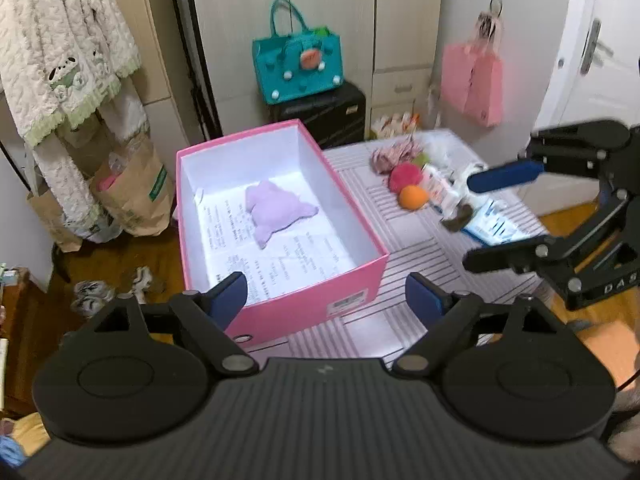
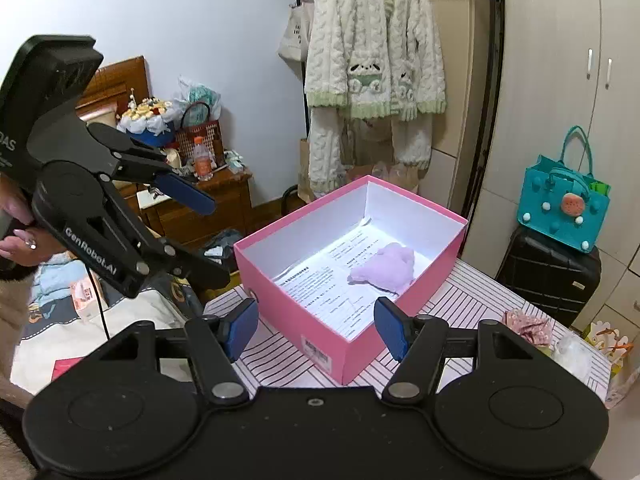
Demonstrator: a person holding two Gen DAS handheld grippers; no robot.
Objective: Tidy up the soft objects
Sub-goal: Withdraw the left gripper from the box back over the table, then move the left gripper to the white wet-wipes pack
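Taking the pink box [image 1: 280, 216] as the landmark, start at its left: fleecy white garments [image 1: 60, 60] hang there, with brown paper bags [image 1: 136, 196] on the floor below them. The box itself stands open on a striped table [image 1: 420, 248], lined with a printed sheet [image 1: 280, 256]. A lilac plush toy [image 1: 276, 210] lies on that sheet in the far half of the box, alone in it.

Just in front of the box's near wall hangs the left gripper [image 1: 326, 300], its blue-padded fingers [image 1: 230, 296] spread wide with nothing between them; only the box corner shows in the gap. Behind the box a teal handbag [image 1: 298, 64] sits on a black suitcase [image 1: 320, 116].

To the right of the box, well apart from it on the table, lies a loose cluster: a patterned fabric piece [image 1: 394, 154], a red-pink ball [image 1: 406, 176], an orange ball [image 1: 414, 197], something white and fluffy, and blue-and-white packets [image 1: 494, 224]. The right gripper [image 1: 468, 220] hovers over the near right edge of that cluster, fingers apart and empty. From its own camera, the right gripper [image 2: 316, 328] frames the box's near corner between its open pads.
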